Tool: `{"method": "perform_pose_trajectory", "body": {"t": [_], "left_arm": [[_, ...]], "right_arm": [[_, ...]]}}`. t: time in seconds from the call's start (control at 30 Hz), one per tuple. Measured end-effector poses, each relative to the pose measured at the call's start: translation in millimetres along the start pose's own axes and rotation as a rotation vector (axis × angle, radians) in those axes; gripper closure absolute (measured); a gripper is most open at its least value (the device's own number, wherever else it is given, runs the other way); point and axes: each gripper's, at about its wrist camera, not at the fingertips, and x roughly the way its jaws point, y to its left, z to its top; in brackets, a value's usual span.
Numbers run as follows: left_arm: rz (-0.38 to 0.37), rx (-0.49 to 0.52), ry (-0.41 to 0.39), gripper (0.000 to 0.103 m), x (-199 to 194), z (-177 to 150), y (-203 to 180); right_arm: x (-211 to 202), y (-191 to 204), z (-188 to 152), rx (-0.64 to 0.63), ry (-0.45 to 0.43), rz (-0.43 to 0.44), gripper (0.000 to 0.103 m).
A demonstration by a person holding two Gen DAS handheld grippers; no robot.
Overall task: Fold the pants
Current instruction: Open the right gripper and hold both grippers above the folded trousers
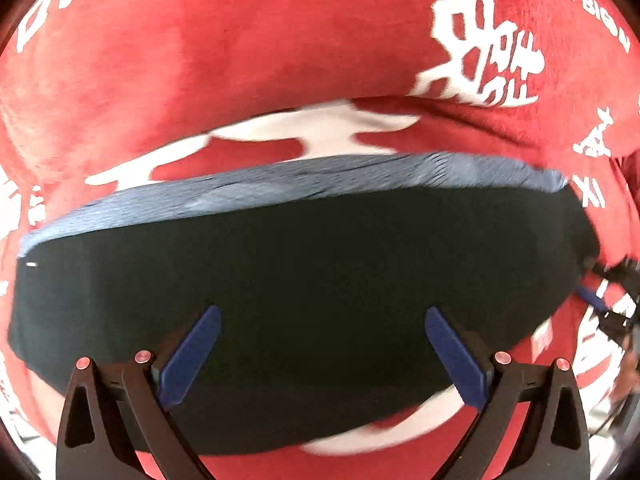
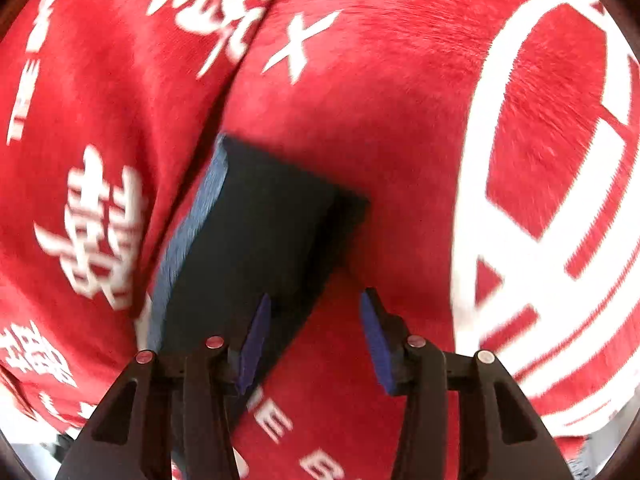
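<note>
The pants [image 1: 304, 292] lie as a compact dark, nearly black rectangle with neat straight edges, so the folding looks close to finished or done; whether one more fold is meant cannot be told from here. Along one long side runs a gathered blue-grey waistband [image 1: 280, 188], which in the right wrist view shows as a strip down the left edge of the bundle [image 2: 188, 232]. The top layer looks flat and smooth, with no loose leg or flap sticking out, and the far corner in the right wrist view is square. The bundle rests on a red blanket [image 1: 248, 48] printed with large white characters and letters, which fills both views; what lies under that cloth is hidden. The left claw [image 1: 322, 354] is spread wide above the near part of the pants and grips nothing. The right claw [image 2: 314, 342] is also parted and empty, poised at the near right edge of the bundle, one finger over the dark fabric and the other over the blanket. Both views are somewhat smeared by motion.
</note>
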Motion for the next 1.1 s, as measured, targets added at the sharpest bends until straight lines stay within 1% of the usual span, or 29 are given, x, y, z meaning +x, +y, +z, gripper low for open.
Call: {"method": "perform_pose_trajectory", "body": {"t": [0.03,0.1,0.13,0.17,0.2,0.23,0.27,0.3,0.37,0.43,0.47,0.5,0.57,0.6,0.63,0.67,0.7,0.77,0.8,0.87,0.97,1.03,1.1], "left_arm": [[0.006,-0.001,0.012,0.000,7,1,-10],[0.023,0.016,0.050,0.000,19,-4,-25],[0.037,0.030,0.070,0.000,26,-9,-31],[0.050,0.036,0.053,0.000,26,-13,-32],[0.053,0.038,0.035,0.000,24,-15,-33],[0.050,0.041,0.054,0.000,23,-13,-33],[0.046,0.041,0.073,0.000,19,-10,-32],[0.042,0.043,0.074,0.000,15,-5,-30],[0.063,0.053,-0.015,0.000,-2,15,-22],[0.104,0.040,-0.077,0.000,-6,38,-15],[0.117,0.020,-0.074,0.000,-2,48,-11],[0.140,-0.014,-0.042,0.000,11,60,-4],[0.192,-0.034,0.022,0.000,39,73,6],[0.187,-0.040,0.020,0.000,53,79,8],[0.168,-0.059,-0.001,0.000,55,81,9],[0.159,-0.073,-0.004,0.000,53,83,11],[0.162,-0.071,0.007,0.000,50,85,11],[0.196,-0.053,0.012,0.000,40,83,10],[0.193,-0.041,0.015,0.000,35,81,8],[0.163,-0.018,0.040,0.000,27,72,0],[0.133,0.020,0.078,0.000,21,54,-19],[0.116,0.041,0.101,0.000,20,43,-30],[0.119,0.055,0.122,0.000,25,33,-39]], "right_arm": [[2,0,5,-0.002,0.016,0.017,0.094],[-3,4,3,-0.061,0.034,0.001,0.094],[-4,10,2,-0.128,0.035,-0.031,0.095],[-4,10,2,-0.167,0.034,-0.064,0.095],[-4,6,3,-0.174,0.037,-0.079,0.095],[-3,2,7,-0.164,0.049,-0.076,0.095],[-2,-2,8,-0.147,0.062,-0.067,0.094],[-2,-3,8,-0.146,0.062,-0.068,0.092],[-15,3,6,-0.193,0.042,-0.082,0.091],[-25,21,-3,-0.278,0.023,-0.047,0.090],[-26,27,-6,-0.314,0.029,-0.039,0.090],[-25,37,-12,-0.364,0.037,-0.042,0.090],[-15,54,-23,-0.448,0.066,-0.056,0.090],[-11,56,-25,-0.461,0.078,-0.059,0.090],[-5,58,-29,-0.468,0.102,-0.072,0.090],[0,59,-31,-0.465,0.123,-0.080,0.090],[3,58,-34,-0.458,0.146,-0.077,0.090],[7,59,-40,-0.452,0.170,-0.069,0.090],[3,55,-45,-0.453,0.182,-0.068,0.089],[1,51,-57,-0.455,0.213,-0.067,0.087],[-3,45,-74,-0.459,0.242,-0.069,0.079],[-4,38,-84,-0.445,0.265,-0.069,0.069],[0,31,-91,-0.427,0.283,-0.084,0.065]]}}
